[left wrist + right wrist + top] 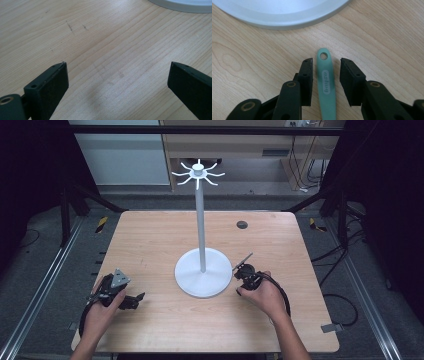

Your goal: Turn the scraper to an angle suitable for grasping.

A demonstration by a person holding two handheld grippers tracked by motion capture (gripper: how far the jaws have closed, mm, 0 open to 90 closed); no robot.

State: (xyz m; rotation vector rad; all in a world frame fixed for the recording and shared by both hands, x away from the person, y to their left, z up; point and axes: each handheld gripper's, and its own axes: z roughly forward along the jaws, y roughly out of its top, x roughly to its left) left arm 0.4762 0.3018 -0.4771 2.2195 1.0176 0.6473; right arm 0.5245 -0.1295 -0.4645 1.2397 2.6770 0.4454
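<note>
— So, any writing you can make out?

— Only on the green handle (326,83) lying flat on the wooden table (150,245) between my right gripper's (325,66) 2 jaws. It carries a raised oval with pale letters running along its length; I can't read them surely. Its rounded end has 1 small hanging hole and points toward the white round base (279,13) of the stand. The tool's other end is cut off at the bottom of the right gripper view, so I can't tell what kind of utensil it is.

— Is your right gripper clamped on it?

— No. The jaws stand on either side of the handle with a strip of table visible on each side, so it's released, straddling, not touching.

— And the hands?

— In the high view my right hand (267,295) rests on the table just right of the stand's base, gripper aimed forward and left. My left hand (102,307) sits near the front left corner, its left gripper (132,301) pointing right toward the base.

— What's the left one holding?

— Nothing. In the left gripper view its 2 jaws are spread wide over bare wood grain, with the base's rim at the top right.

— The stand itself?

— A white pole (201,230) rises upright from the base, topped by a ring of hooks (198,173).
</note>
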